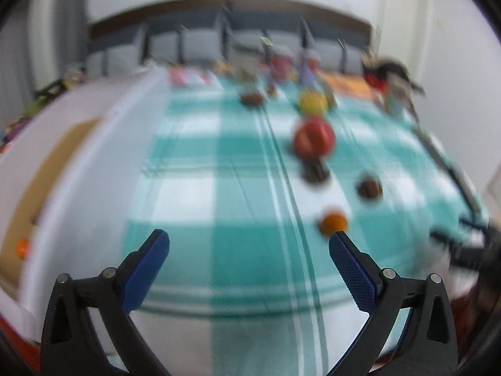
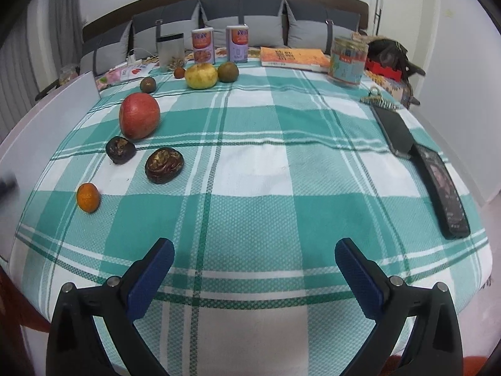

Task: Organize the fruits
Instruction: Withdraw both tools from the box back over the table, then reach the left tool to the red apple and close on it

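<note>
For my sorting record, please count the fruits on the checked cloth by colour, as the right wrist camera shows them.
Red: 1, the big red fruit
Yellow: 1
Orange: 1, the small one
Green-brown, round: 2
Dark brown, wrinkled: 2
Small reddish-brown: 1
Total: 8

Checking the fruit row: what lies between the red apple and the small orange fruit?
Two dark wrinkled fruits between apple and orange fruit, right wrist view.
</note>
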